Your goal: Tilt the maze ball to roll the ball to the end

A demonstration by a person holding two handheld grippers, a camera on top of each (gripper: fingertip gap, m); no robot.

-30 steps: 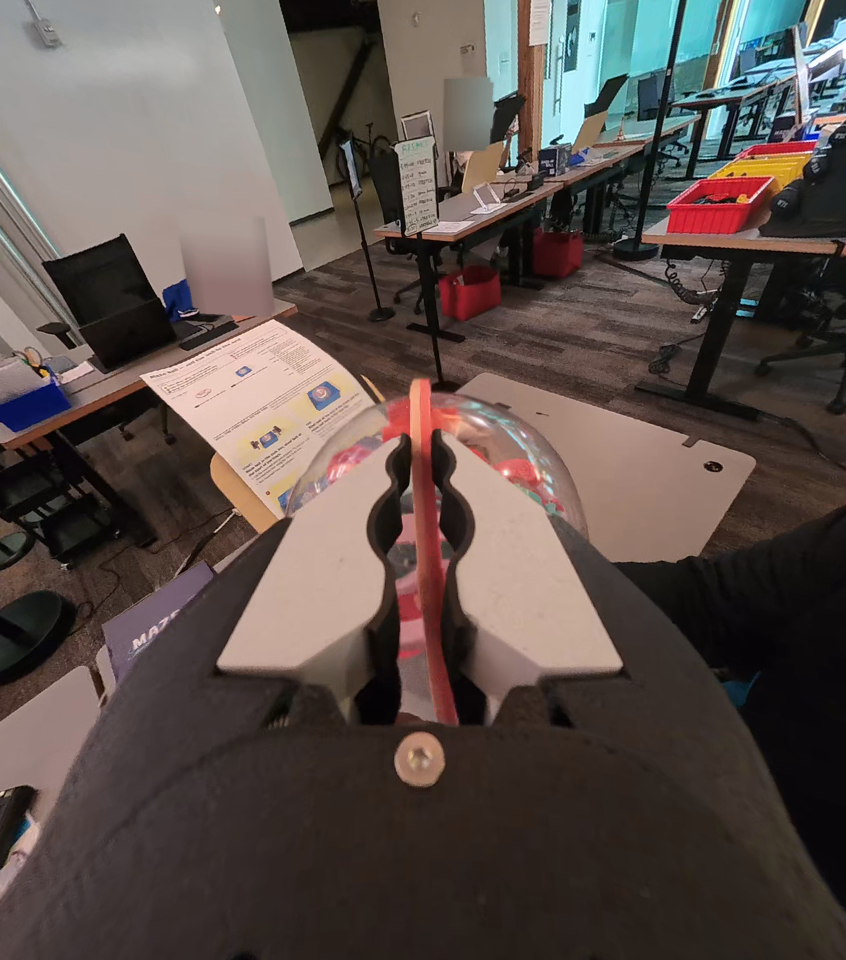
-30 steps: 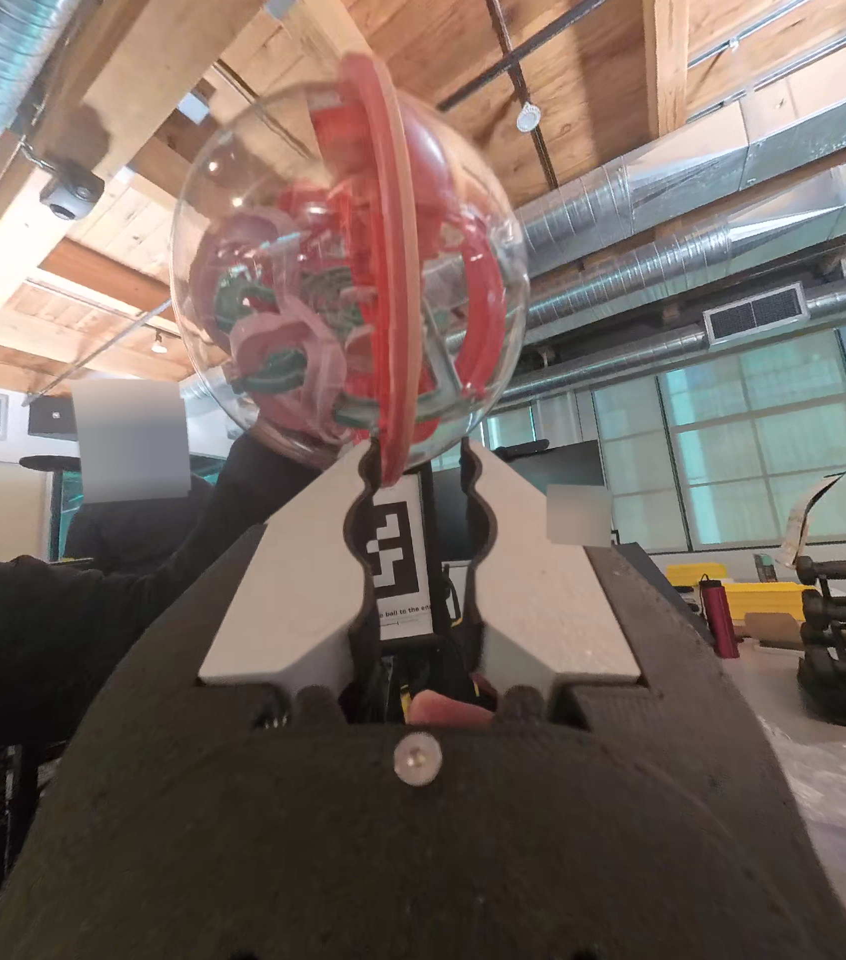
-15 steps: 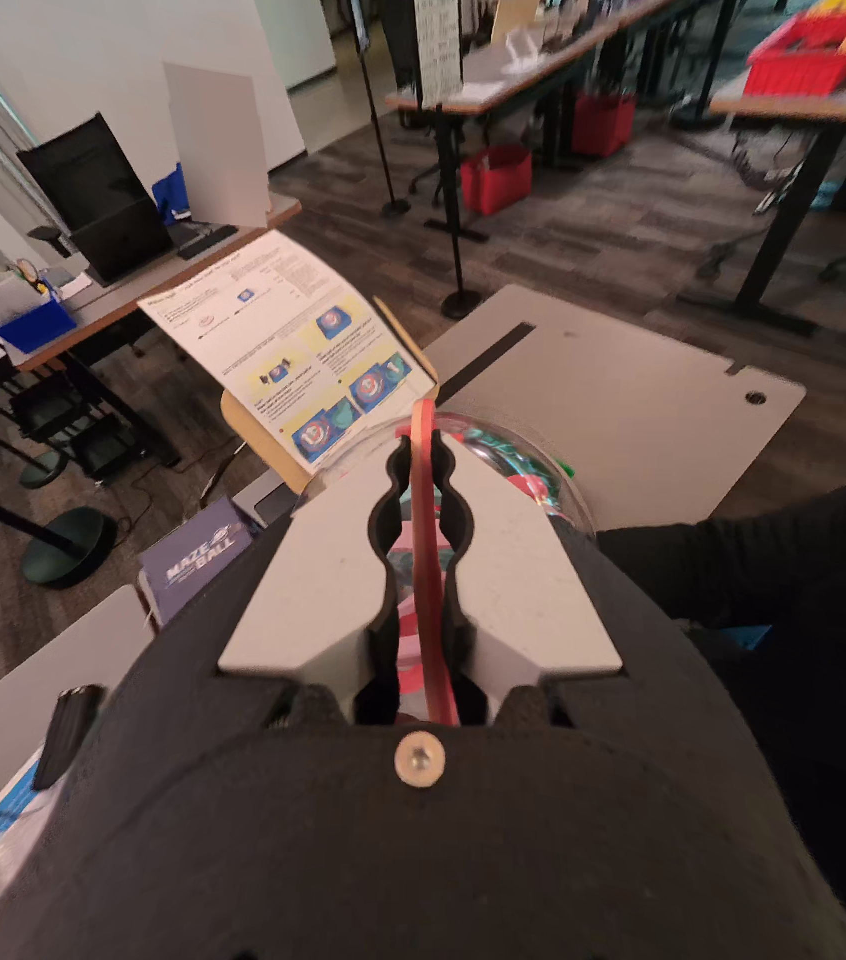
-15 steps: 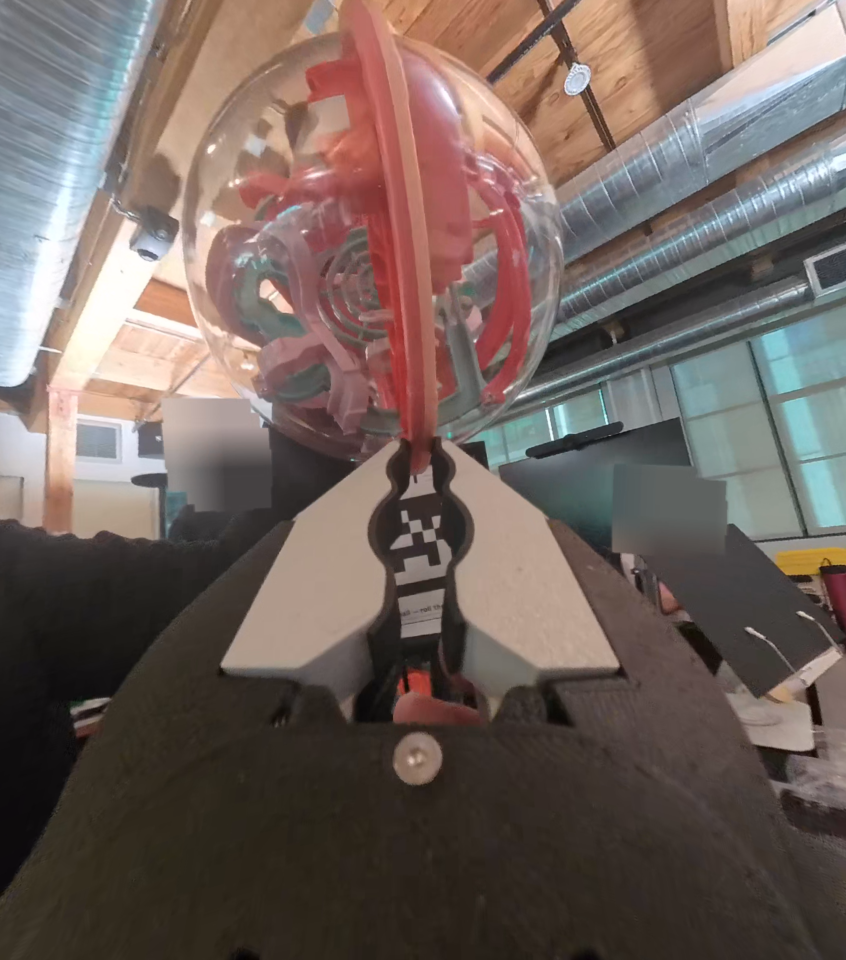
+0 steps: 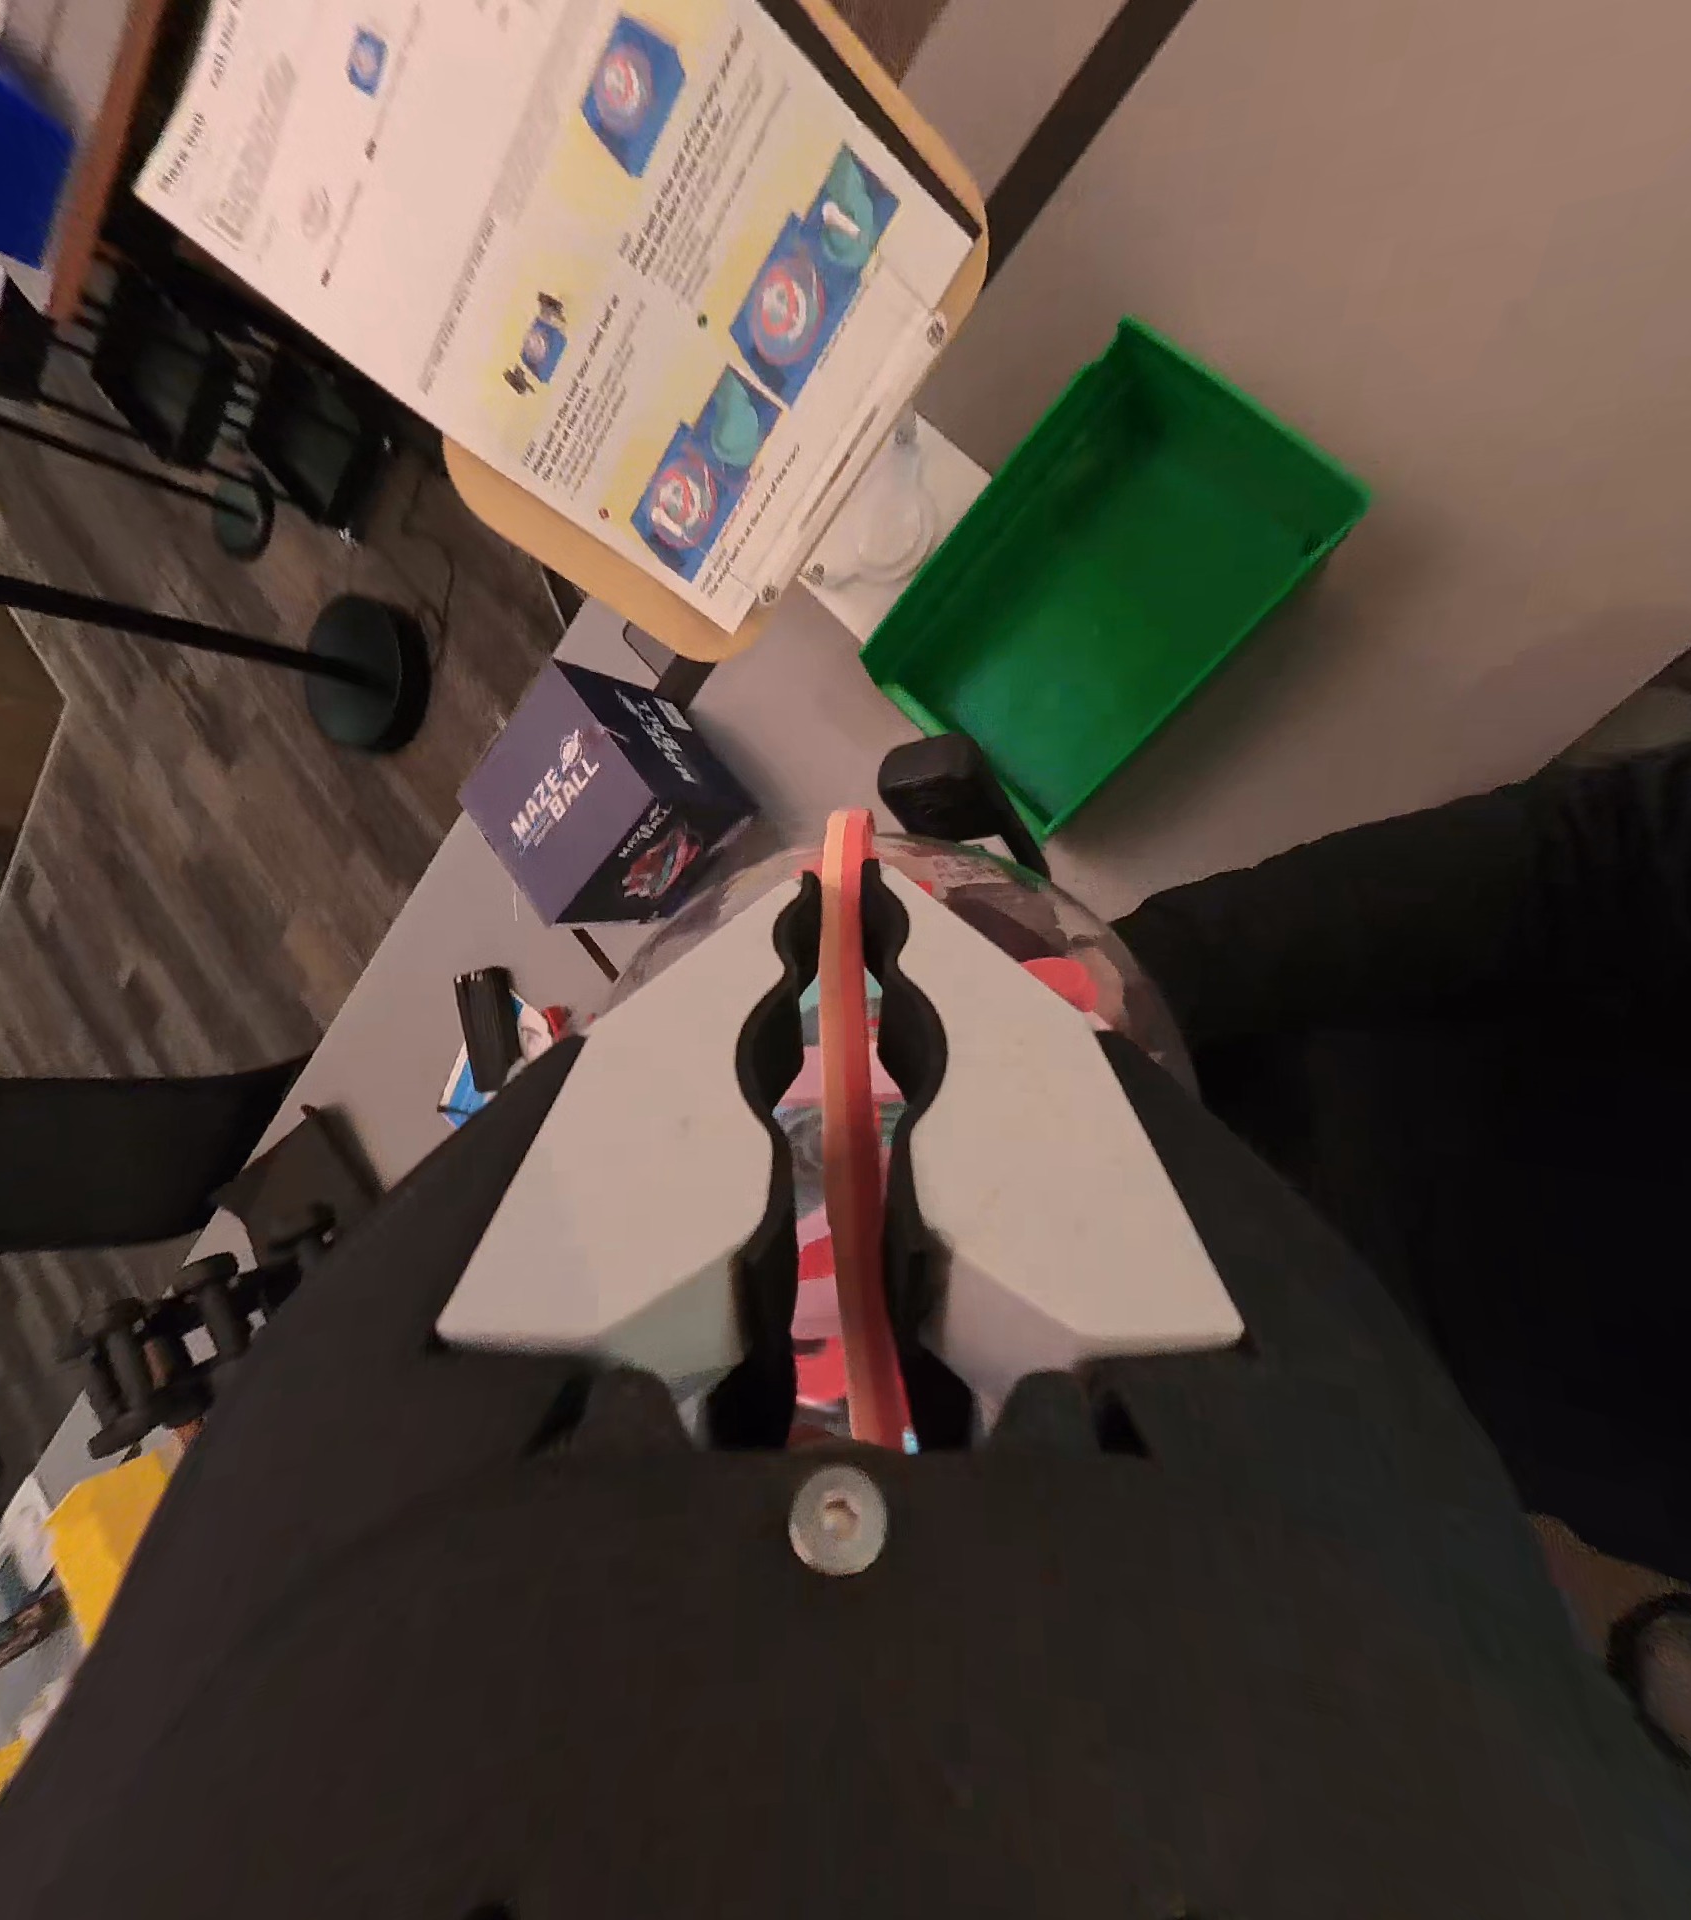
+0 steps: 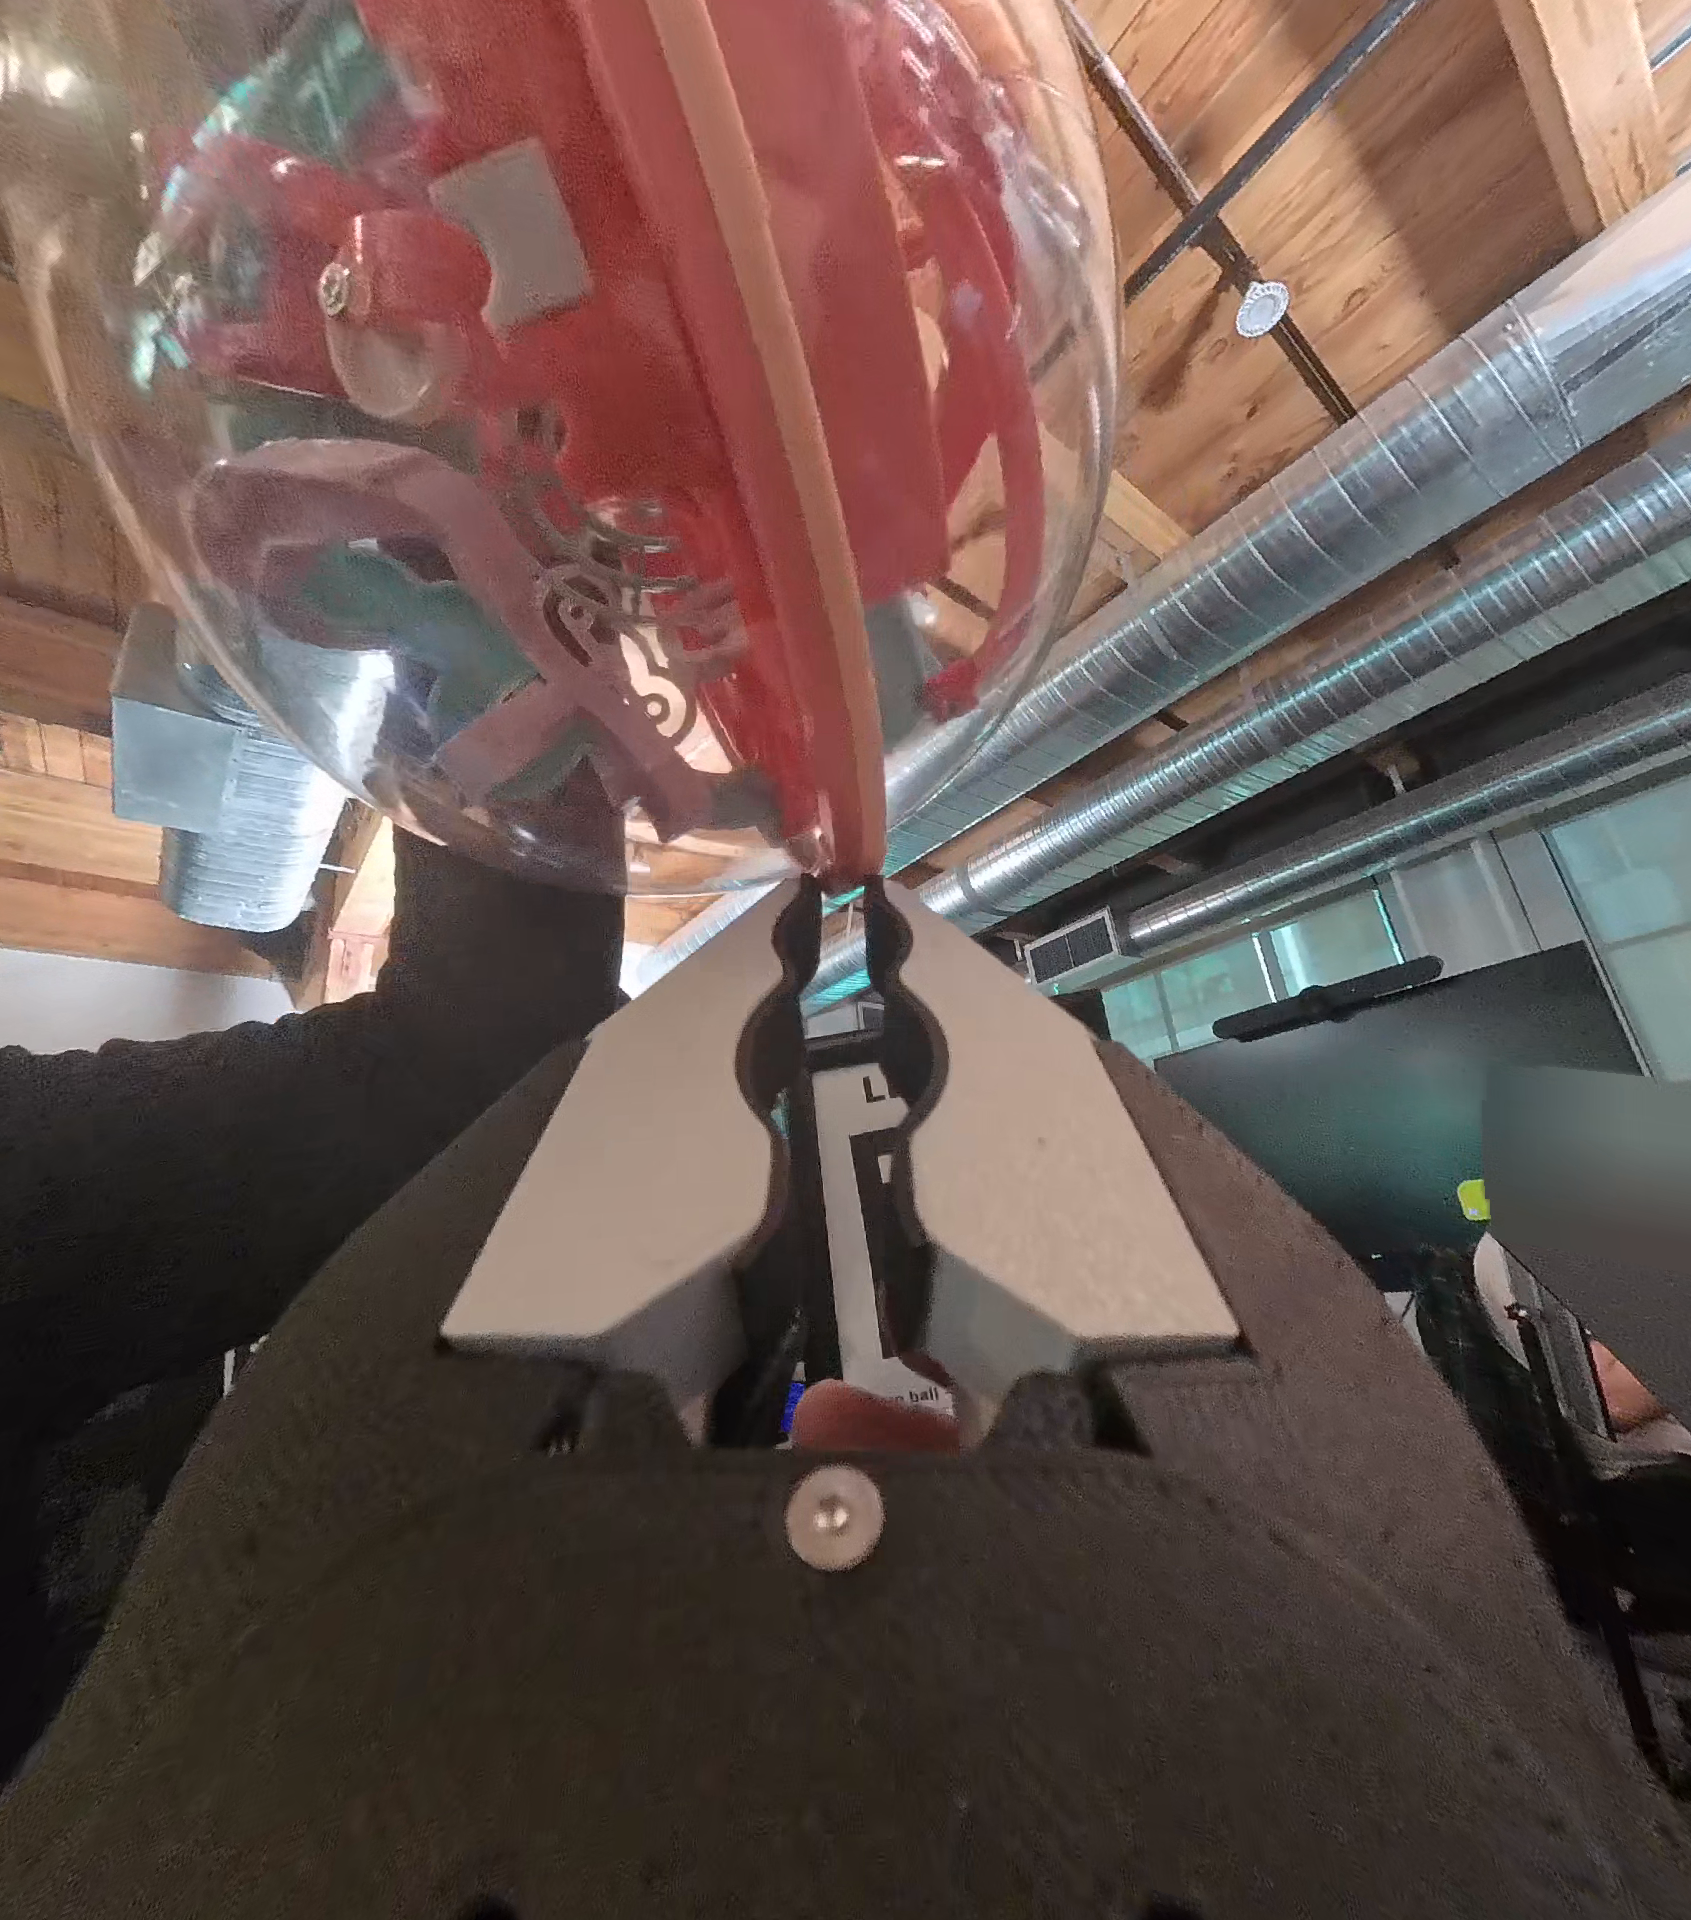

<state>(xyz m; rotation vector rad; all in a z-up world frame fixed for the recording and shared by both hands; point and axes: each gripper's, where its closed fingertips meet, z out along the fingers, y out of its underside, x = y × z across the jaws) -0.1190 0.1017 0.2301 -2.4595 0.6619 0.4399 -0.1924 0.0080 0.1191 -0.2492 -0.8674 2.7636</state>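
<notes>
Red and cream, the equator rim [image 5: 846,1039] of the maze ball [image 6: 508,436] is what both my tools have hold of. My left gripper [image 5: 843,894] is nearly closed, pads pressed on the rim deep between the fingers. My right gripper [image 6: 841,896] pinches the same rim with only its very fingertips, from below.

The clear sphere is in the air between my tools, above the near edge of the grey tabletop [image 5: 1443,260], where a green bin [image 5: 1132,582] and the dark blue maze ball box [image 5: 602,800] sit.

I judge the tilting step is under way. I cannot make out the small ball in the tracks. The next move calls for slow, small rolls of both wrists together, as the right hold looks shallow and could slip.
</notes>
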